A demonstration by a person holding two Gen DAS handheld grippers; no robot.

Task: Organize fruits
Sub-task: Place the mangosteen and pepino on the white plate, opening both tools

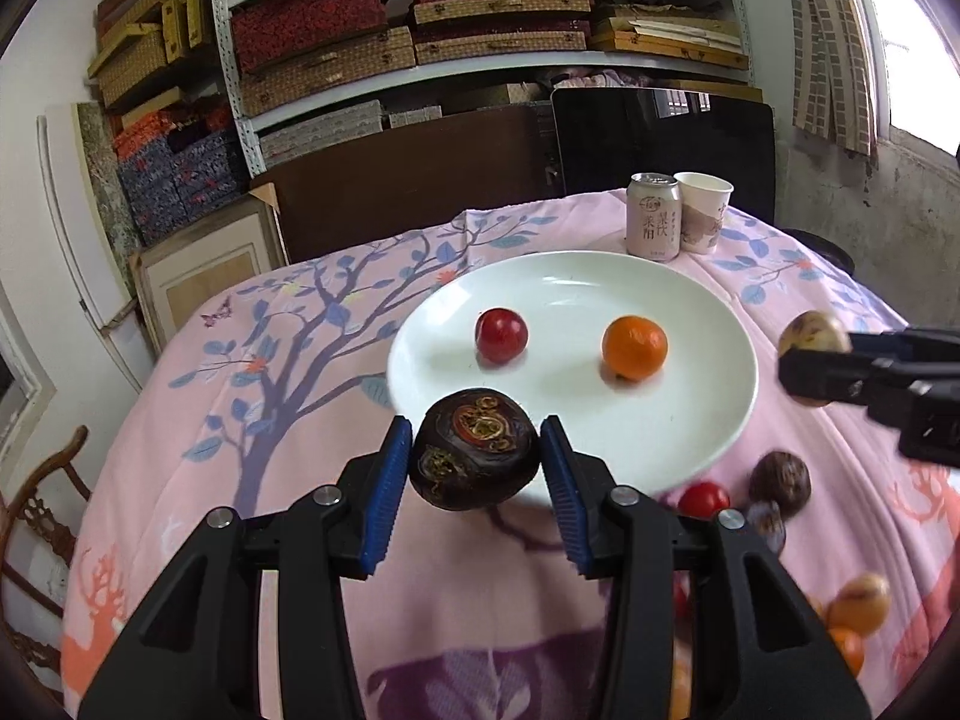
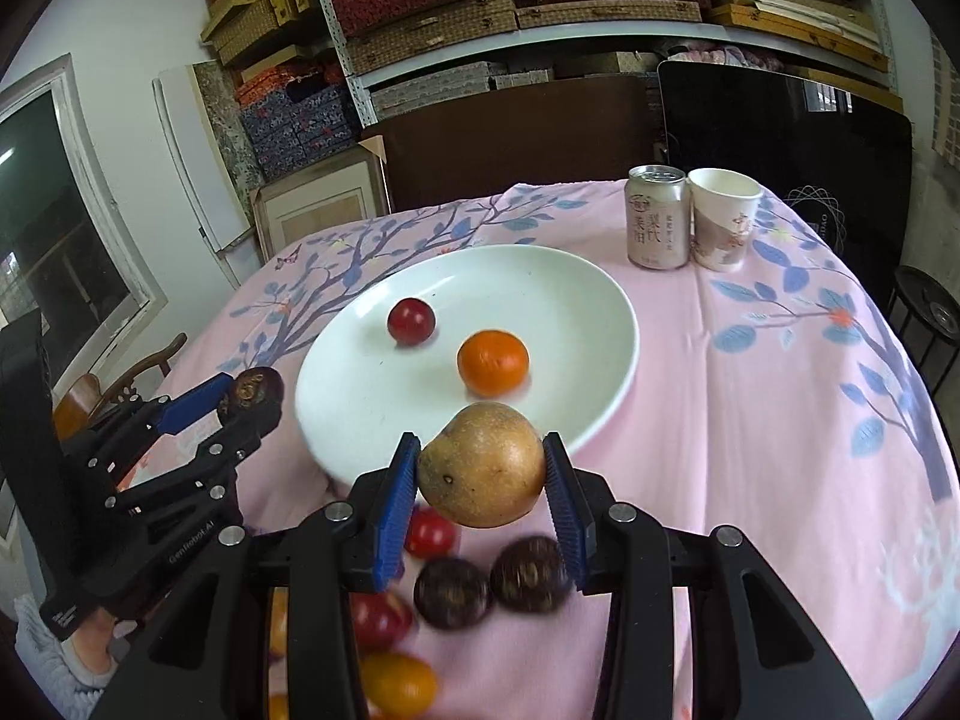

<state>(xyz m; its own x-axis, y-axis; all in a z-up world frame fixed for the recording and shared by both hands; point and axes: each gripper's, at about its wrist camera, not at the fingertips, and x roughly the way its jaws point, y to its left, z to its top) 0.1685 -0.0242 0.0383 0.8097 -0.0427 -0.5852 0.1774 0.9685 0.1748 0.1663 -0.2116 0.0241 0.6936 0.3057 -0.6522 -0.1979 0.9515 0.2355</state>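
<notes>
A white plate sits on the pink tablecloth and holds a red fruit and an orange. My left gripper is shut on a dark purple fruit just above the plate's near rim. My right gripper is shut on a tan pear-like fruit above the plate's near edge. In the right wrist view the red fruit and orange lie on the plate. Several loose fruits lie on the cloth below the right gripper.
A pink drink can and a paper cup stand at the table's far edge behind the plate. Loose red, dark and orange fruits lie on the cloth at the right. Shelves with boxes and a dark board stand behind the table.
</notes>
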